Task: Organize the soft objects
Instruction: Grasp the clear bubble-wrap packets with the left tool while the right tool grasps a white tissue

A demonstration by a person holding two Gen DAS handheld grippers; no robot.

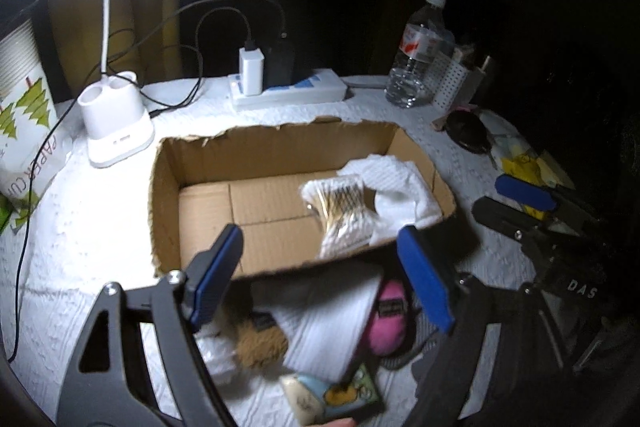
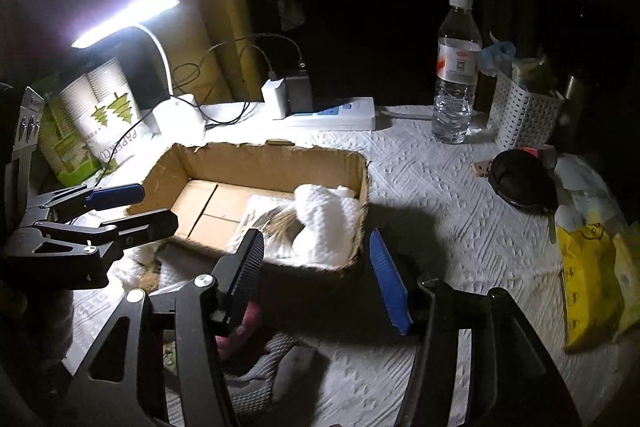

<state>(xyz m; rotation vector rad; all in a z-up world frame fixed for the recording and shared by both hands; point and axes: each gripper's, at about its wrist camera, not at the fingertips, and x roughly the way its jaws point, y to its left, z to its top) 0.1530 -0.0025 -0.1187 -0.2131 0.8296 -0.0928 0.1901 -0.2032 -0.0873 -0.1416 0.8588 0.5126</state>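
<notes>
With both tongs (image 1: 320,275) (image 2: 316,275) spread and empty, the pink plush (image 1: 386,323), lower centre, is judged light, squashy, best pinched mid-body.

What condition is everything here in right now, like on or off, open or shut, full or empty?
Desk lamp: switched on.
Cardboard box: open-topped, torn rim, holding a white paper towel and a pack of cotton swabs.
Water bottle: upright, capped, roughly half full.
Power strip: two chargers plugged in.
Left hand-held gripper: open, holding nothing.
Right hand-held gripper: open, holding nothing.
White basket: upright, stuffed with items.
</notes>
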